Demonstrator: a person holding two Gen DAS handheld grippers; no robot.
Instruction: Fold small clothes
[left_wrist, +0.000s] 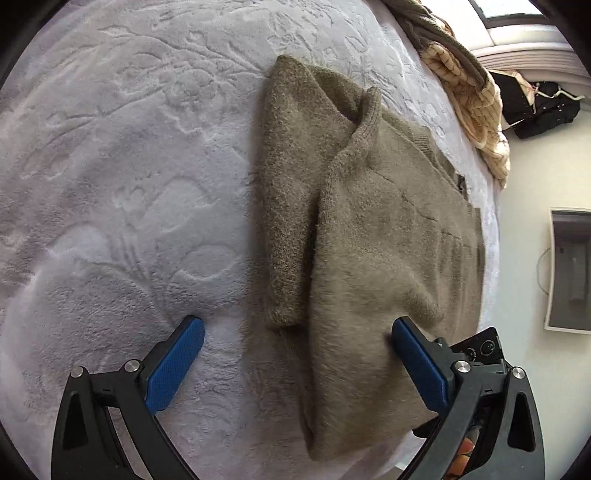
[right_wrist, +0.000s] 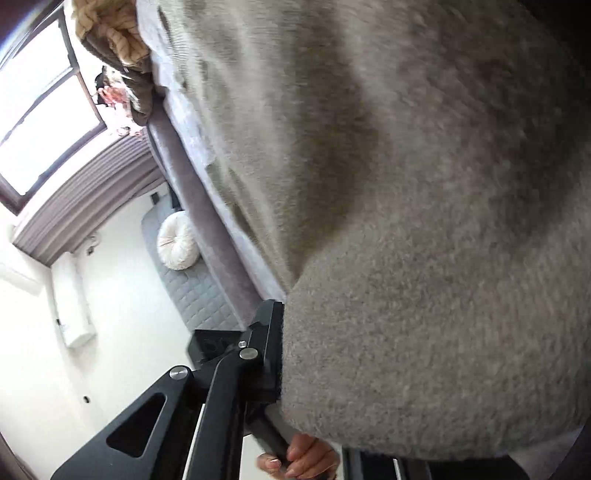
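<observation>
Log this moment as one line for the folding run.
left claw: open, straddling sweater edge | right claw: state unclear, sweater draped over it | sweater: partly folded on blanket

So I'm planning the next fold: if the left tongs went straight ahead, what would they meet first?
Probably the olive-brown sweater: its folded-in part lies ahead between the open left tongs, on the grey blanket.

a folded olive-brown sweater (left_wrist: 369, 229) lies on the pale embossed bed blanket (left_wrist: 129, 166). the left gripper (left_wrist: 295, 354) hovers low, jaws wide apart, its right blue pad (left_wrist: 419, 365) touching the sweater's near edge.
</observation>
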